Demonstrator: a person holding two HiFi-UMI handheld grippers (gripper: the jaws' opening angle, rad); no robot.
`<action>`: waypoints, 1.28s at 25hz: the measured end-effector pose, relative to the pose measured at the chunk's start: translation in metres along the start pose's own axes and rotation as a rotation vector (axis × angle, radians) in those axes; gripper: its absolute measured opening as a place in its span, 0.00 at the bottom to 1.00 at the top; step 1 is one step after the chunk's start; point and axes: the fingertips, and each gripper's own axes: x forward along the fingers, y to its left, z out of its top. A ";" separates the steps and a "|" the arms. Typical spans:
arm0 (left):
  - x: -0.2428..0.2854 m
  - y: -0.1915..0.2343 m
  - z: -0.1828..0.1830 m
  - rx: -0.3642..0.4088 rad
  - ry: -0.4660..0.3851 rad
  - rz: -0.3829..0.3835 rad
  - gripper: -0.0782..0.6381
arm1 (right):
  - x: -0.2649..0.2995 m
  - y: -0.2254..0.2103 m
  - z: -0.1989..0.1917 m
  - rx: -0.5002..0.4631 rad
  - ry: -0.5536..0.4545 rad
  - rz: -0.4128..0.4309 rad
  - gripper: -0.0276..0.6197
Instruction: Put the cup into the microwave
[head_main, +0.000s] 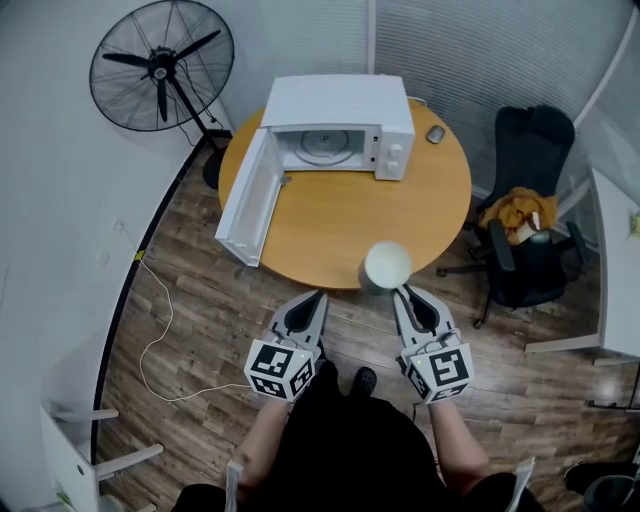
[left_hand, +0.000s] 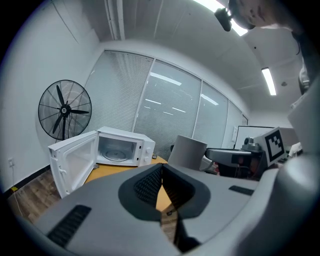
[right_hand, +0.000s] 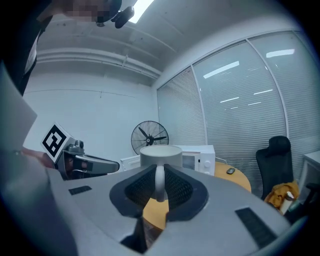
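A white microwave (head_main: 340, 105) stands at the back of the round wooden table (head_main: 320, 235), its door (head_main: 245, 200) swung wide open to the left and the glass turntable showing inside. My right gripper (head_main: 402, 293) is shut on the handle of a white cup (head_main: 387, 265), which it holds upright over the table's near edge. In the right gripper view the cup (right_hand: 160, 155) fills the space just past the pads, with the microwave (right_hand: 197, 157) behind it. My left gripper (head_main: 318, 298) hangs beside it, shut and empty; its view shows the microwave (left_hand: 125, 145) and the cup (left_hand: 187, 152).
A black standing fan (head_main: 160, 65) is at the back left by the wall. An office chair (head_main: 530, 200) with orange cloth stands to the table's right, beside a white desk (head_main: 620, 270). A small dark mouse (head_main: 435, 133) lies right of the microwave. A cable (head_main: 160, 330) trails on the floor.
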 end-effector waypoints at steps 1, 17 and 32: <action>0.003 0.006 0.003 0.001 0.000 -0.007 0.10 | 0.006 0.001 0.002 0.000 0.002 -0.006 0.13; 0.041 0.104 0.042 0.023 -0.011 -0.104 0.10 | 0.102 0.014 0.019 0.001 0.011 -0.105 0.13; 0.051 0.137 0.042 0.027 0.029 -0.204 0.10 | 0.145 0.035 0.008 0.041 0.033 -0.165 0.13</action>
